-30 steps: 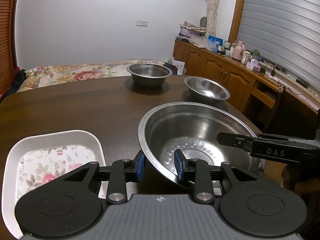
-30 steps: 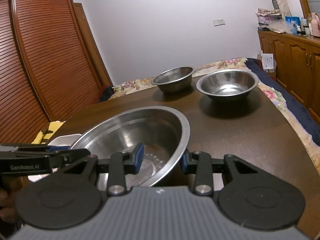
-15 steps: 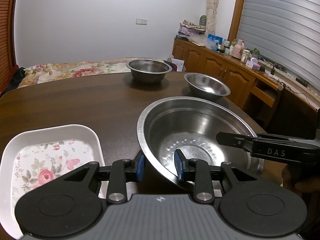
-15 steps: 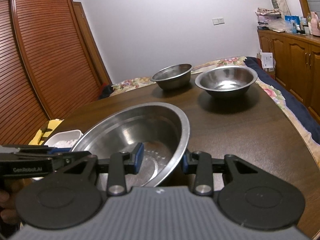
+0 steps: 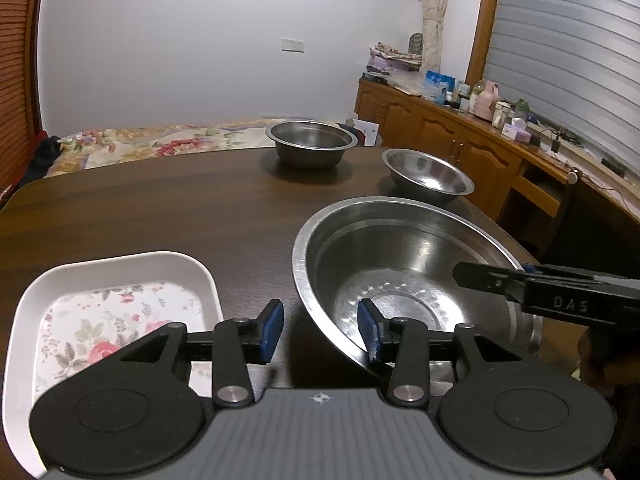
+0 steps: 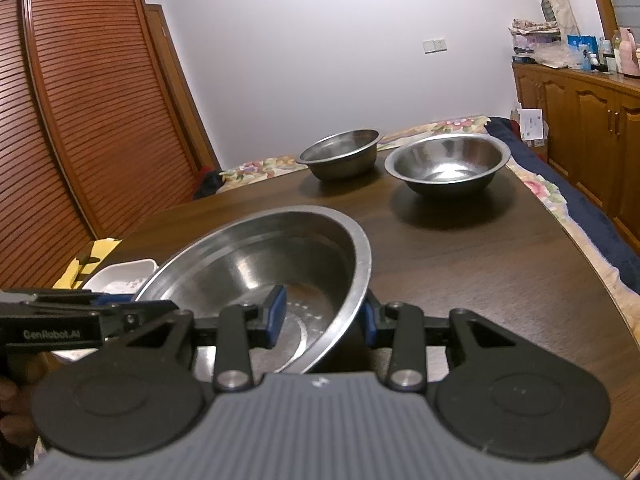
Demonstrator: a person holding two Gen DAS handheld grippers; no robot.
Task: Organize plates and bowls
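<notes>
Two sets of tongs are on the big steel bowl point(image 5: 404, 276), which sits on the dark wooden table point(image 5: 160, 216) and serves as our marker. The left gripper point(image 5: 320, 330) straddles its near-left rim and its jaws are opening: the outer pad stands clear off the bowl wall with table showing in the gap, the inner pad sits against the inside. No squeeze there. The right gripper point(image 6: 322, 316) is across the opposite rim, one pad inside, one outside, closed in tight on the wall; from its own camera it looks clamped on the big steel bowl point(image 6: 260, 276).

Left of the bowl, just beside it, lies the white floral tray point(image 5: 112, 312), with a narrow strip of bare table between them. Beyond the bowl, well apart, stand two smaller bowls: the medium steel bowl point(image 5: 426, 176) toward the right edge of the table, the deep steel bowl point(image 5: 310, 142) at the far edge. Between those and the big one, open tabletop. The table's right edge curves close past the bowl's right side.
</notes>
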